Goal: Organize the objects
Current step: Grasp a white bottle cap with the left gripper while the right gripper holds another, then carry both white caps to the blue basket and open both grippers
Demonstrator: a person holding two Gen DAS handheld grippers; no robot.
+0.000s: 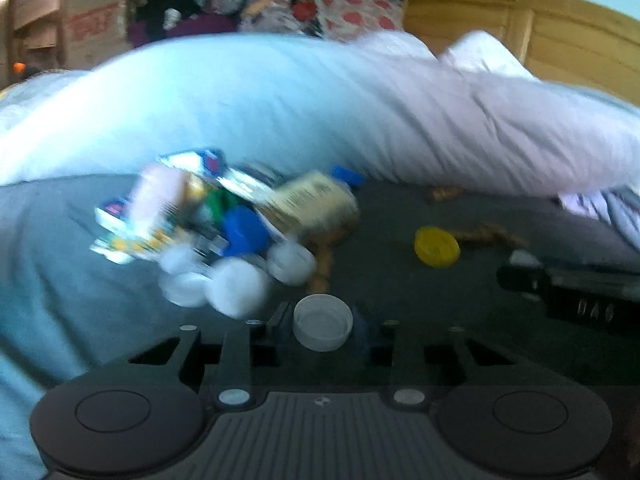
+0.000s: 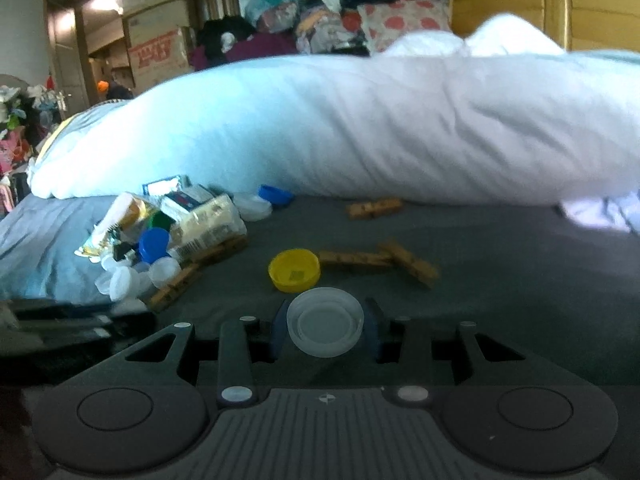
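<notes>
My left gripper [image 1: 323, 326] is shut on a clear plastic cap [image 1: 322, 321], held just above the grey bed sheet. My right gripper [image 2: 326, 326] is shut on another clear plastic cap [image 2: 325, 320]. A pile of wrappers, white caps and a blue cap [image 2: 154, 243] lies at the left; it is blurred in the left wrist view [image 1: 224, 224]. A yellow cap [image 2: 294, 270] lies just beyond the right gripper and shows in the left wrist view [image 1: 437, 246]. Wooden clothespins [image 2: 380, 260] lie around the yellow cap.
A big white duvet [image 2: 340, 128] lies across the bed behind the objects. The right gripper's body [image 1: 568, 288] shows at the right of the left wrist view. Boxes and heaps of clothes [image 2: 320, 12] stand beyond the bed.
</notes>
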